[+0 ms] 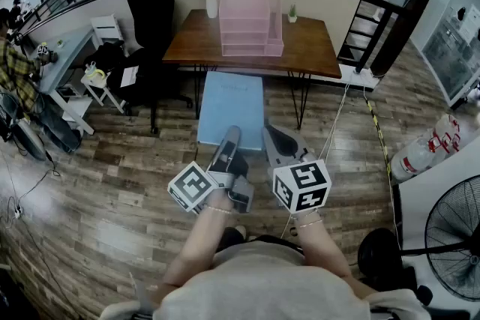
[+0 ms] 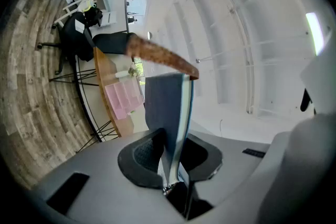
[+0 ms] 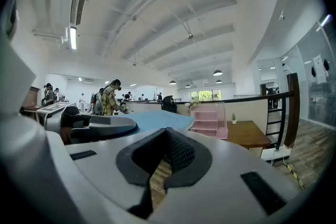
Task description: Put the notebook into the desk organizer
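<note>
A light blue notebook (image 1: 231, 107) hangs level in front of me, above the wooden floor and short of the brown desk (image 1: 309, 50). My left gripper (image 1: 229, 136) is shut on its near edge. In the left gripper view the notebook (image 2: 168, 107) stands edge-on between the pads of the left gripper (image 2: 172, 153). The pink desk organizer (image 1: 251, 26) stands on the desk's middle; it also shows in the left gripper view (image 2: 123, 99) and the right gripper view (image 3: 210, 120). My right gripper (image 1: 272, 136) is shut and empty, just right of the notebook (image 3: 157, 120), with its jaw tips touching (image 3: 167, 136).
A white vase of flowers (image 1: 212, 0) and a small potted plant (image 1: 292, 13) stand on the desk beside the organizer. A black office chair (image 1: 150, 7) is at the desk's left. White side tables (image 1: 101, 86), a floor fan (image 1: 457, 236) and cylinders (image 1: 427, 150) flank the floor.
</note>
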Tool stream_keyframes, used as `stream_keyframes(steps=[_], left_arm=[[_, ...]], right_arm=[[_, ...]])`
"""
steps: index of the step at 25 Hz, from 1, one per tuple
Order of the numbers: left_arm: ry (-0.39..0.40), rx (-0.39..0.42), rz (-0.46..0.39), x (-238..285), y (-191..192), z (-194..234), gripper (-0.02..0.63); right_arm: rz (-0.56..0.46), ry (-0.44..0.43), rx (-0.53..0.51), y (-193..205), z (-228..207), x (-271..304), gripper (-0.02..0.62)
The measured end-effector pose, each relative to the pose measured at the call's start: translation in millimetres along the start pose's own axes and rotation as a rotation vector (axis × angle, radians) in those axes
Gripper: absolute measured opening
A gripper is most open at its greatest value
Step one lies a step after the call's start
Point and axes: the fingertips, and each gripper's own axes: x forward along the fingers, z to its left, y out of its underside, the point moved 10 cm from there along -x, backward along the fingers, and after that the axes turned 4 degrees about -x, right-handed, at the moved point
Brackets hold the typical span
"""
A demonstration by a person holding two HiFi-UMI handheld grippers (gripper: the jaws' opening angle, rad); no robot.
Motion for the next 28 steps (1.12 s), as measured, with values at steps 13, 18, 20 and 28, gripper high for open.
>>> stream_keyframes(steps=[13,18,20,28], left_arm=[[-0.059,0.104,0.03,-1.2,-6.8,7.6,0.074],[-0.036,0.041,0.021,1.6,-11.8,10.9,0.075],[-0.031,0.022,0.019,4.9,-16.1,13.6,0.075],[-0.013,0.03,0.047,18.5,-38.9,26.9,0.075]], right_arm=[[0.015,0.018,0.034,9.4,-4.4,0.9,0.008],[-0.009,0.005,0.047,6.3,-0.6,9.4,0.009],[-0.011,0.001,0.041,4.9,0.5,16.2,0.009],[-0.001,0.003,0.034,7.8,4.9,40.7,0.009]])
